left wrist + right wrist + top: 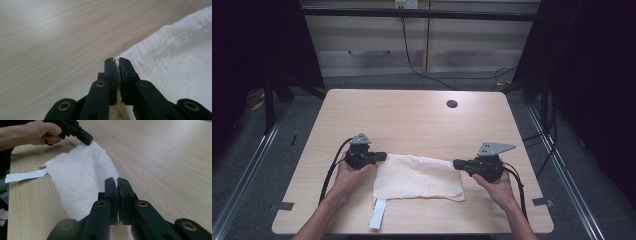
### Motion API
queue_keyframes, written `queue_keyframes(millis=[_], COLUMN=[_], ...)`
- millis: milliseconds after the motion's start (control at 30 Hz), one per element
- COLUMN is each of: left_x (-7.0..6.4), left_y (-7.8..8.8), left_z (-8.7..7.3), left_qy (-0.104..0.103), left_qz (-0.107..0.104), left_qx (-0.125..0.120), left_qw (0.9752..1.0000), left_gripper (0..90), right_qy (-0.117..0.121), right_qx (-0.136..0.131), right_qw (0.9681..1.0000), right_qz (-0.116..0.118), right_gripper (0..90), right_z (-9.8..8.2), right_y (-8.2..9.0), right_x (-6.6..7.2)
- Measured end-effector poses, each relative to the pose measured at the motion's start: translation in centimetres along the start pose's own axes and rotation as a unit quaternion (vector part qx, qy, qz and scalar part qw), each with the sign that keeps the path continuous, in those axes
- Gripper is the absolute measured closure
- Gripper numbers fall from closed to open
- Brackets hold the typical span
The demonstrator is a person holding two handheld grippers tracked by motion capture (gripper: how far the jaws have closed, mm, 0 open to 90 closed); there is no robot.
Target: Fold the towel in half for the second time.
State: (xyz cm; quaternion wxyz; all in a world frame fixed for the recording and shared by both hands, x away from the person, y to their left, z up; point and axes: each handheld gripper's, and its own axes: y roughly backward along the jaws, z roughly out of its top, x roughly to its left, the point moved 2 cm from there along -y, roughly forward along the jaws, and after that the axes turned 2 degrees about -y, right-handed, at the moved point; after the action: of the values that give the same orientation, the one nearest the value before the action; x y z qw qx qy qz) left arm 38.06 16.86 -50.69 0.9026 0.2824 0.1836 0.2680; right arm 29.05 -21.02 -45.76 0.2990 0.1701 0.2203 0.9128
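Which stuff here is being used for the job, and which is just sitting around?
In use:
white cloth, pinched at its two far corners
left hand-held gripper, shut on the cloth
right hand-held gripper, shut on the cloth

Just there:
white paper strip by the near table edge
cable hole in the table
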Motion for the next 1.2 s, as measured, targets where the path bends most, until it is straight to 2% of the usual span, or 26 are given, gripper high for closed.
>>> queue_keyframes(millis=[433, 700, 833, 933, 1133, 1200], left_x=[0.2, 0.1, 0.1, 0.0, -0.7, -1.0], left_y=[0.1, 0.4, 0.5, 0.6, 1.0, 1.4], left_z=[0.0, 0.1, 0.1, 0.2, 0.9, 1.3], left_qy=[0.007, 0.009, 0.007, 0.008, 0.004, -0.003], left_qz=[0.002, 0.005, 0.006, 0.004, -0.005, -0.006], left_qx=[-0.006, -0.012, -0.015, -0.02, -0.042, -0.049], left_qw=[1.0, 0.9999, 0.9998, 0.9998, 0.9991, 0.9988], left_gripper=[85.7, 85.7, 85.7, 85.7, 85.6, 85.6], right_qy=[0.025, 0.036, 0.033, 0.036, 0.016, 0.009], right_qx=[0.037, 0.068, 0.08, 0.107, 0.128, 0.127], right_qw=[0.9987, 0.9962, 0.9951, 0.9926, 0.9907, 0.991], right_qz=[0.024, 0.042, 0.048, 0.044, 0.042, 0.042], right_gripper=[87.6, 87.6, 87.6, 87.6, 87.7, 87.9], right_z=[-1.1, -2.5, -3.1, -4.0, -5.2, -5.2], right_y=[-0.5, -1.0, -1.3, -2.1, -3.1, -3.2], right_x=[2.0, 3.2, 3.4, 3.3, 2.8, 2.6])
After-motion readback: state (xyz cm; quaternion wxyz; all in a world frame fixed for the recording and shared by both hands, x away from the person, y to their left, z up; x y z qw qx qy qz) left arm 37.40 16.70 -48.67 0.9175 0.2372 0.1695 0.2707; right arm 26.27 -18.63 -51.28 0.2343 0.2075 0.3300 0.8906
